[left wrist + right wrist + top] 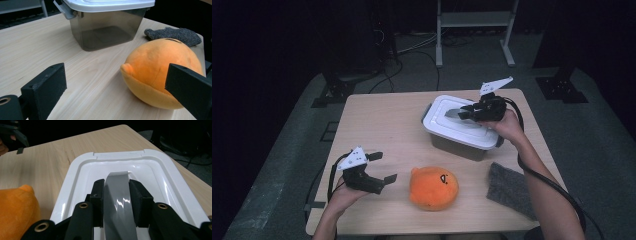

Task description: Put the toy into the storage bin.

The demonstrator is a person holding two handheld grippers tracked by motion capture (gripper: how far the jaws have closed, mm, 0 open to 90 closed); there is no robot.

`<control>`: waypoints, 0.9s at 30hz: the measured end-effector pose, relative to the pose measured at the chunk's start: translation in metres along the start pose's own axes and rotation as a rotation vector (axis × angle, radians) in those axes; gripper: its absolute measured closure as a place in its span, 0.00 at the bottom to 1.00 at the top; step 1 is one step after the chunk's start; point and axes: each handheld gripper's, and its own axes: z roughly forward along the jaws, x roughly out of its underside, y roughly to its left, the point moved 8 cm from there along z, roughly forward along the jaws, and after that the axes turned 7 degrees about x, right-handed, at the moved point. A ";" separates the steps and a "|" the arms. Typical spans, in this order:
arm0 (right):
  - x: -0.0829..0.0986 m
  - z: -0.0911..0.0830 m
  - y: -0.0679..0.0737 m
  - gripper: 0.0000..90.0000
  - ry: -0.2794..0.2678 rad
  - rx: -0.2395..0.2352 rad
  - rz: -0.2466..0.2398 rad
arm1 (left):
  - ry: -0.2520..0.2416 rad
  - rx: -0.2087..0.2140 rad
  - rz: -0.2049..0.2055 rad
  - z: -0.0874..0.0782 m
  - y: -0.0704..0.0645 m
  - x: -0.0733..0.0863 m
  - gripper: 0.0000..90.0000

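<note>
**Right tool on the box's handle, left tool waiting by the plush toy**

My right hand reaches across the far right part of the desk, wrist bent so that my right tool points left and lies low over the lid of the box. Its cable trails back along my forearm. In the right gripper view the two black jaws sit either side of the grey handle in the lid's sunken middle, closed against its edges, so the tool is clamped on the handle.

My left hand rests near the front left edge of the desk, holding the left tool just above the wood and aimed to the right. Its jaws stand wide apart and grip nothing.

The box has a smoky, see-through body and a white lid with a raised rim and a grey clasp at its end. It stands on the right half of the desk, lid on. The orange plush toy lies in front of it, just beside my left tool, and a grey cloth lies at the front right.
</note>
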 end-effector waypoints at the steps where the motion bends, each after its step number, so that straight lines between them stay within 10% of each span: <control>1: -0.001 0.002 0.003 0.73 0.001 -0.006 -0.004 | -0.002 -0.002 -0.002 -0.001 0.001 0.000 0.03; 27: -0.028 0.043 0.043 0.73 0.016 -0.078 -0.050 | -0.002 -0.087 -0.017 -0.020 0.024 0.018 0.03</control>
